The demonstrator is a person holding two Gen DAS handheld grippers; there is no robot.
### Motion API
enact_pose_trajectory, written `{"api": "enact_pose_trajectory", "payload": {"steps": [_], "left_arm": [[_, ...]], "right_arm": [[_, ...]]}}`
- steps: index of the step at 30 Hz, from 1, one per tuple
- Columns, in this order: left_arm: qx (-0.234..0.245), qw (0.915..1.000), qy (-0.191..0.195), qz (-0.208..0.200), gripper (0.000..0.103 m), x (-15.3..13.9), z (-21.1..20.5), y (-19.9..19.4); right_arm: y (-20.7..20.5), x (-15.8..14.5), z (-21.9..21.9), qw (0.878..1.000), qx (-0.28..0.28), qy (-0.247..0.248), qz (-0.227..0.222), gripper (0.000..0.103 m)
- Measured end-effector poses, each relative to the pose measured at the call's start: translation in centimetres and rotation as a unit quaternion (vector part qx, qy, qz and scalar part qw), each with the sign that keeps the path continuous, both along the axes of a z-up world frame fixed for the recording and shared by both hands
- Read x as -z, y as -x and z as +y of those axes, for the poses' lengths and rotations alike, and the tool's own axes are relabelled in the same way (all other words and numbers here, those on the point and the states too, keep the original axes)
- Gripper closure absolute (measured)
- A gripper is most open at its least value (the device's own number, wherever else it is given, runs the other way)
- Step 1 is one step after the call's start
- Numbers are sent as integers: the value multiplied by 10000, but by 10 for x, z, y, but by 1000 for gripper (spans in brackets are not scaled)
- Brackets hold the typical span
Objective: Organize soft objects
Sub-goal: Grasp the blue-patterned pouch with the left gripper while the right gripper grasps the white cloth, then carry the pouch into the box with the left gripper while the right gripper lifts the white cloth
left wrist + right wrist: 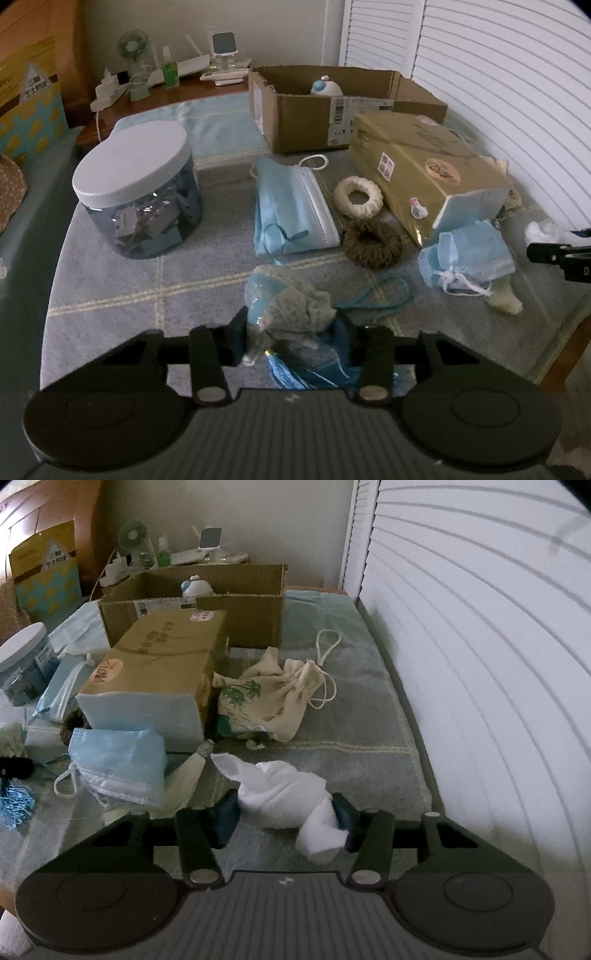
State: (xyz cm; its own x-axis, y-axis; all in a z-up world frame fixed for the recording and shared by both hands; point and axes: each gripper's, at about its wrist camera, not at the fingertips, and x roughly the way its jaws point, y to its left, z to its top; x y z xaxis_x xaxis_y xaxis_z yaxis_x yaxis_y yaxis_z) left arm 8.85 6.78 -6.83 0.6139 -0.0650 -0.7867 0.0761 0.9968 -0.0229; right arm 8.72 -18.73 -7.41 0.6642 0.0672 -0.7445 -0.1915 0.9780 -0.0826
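My left gripper [291, 332] is open around a small grey-green and blue mesh pouch [288, 302] with a blue tassel [295, 373] and cord; the pouch sits between the fingers. My right gripper [286, 812] is open around a white sock [288, 794] lying on the blanket. Blue face masks [291, 206] [118, 764] lie mid-table. A white scrunchie [358, 195] and a brown scrunchie [373, 243] lie beside them. A cream drawstring bag [273, 698] lies ahead of the right gripper. An open cardboard box [325, 110] [192, 602] stands at the back.
A lidded plastic jar [140, 192] stands at the left. A tan tissue package [424, 170] [155, 672] lies between masks and box. White louvred shutters [480, 664] line the right side. A shelf with a small fan [131, 46] and gadgets is at the back.
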Motion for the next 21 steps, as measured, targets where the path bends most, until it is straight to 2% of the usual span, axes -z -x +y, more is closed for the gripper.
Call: {"api": "enact_pose_trajectory", "payload": {"steps": [10, 16, 21], "left_arm": [[256, 9997, -19, -58, 60, -19, 6, 10], [682, 9971, -109, -321, 60, -55, 1, 8], [1087, 9915, -190, -693, 60, -90, -11, -12]], "right_arm": [[15, -20, 2, 9997, -148, -5, -215, 47], [19, -41, 6, 9986, -308, -147, -398, 47], [21, -56, 14, 9969, -487, -181, -599, 47]]}}
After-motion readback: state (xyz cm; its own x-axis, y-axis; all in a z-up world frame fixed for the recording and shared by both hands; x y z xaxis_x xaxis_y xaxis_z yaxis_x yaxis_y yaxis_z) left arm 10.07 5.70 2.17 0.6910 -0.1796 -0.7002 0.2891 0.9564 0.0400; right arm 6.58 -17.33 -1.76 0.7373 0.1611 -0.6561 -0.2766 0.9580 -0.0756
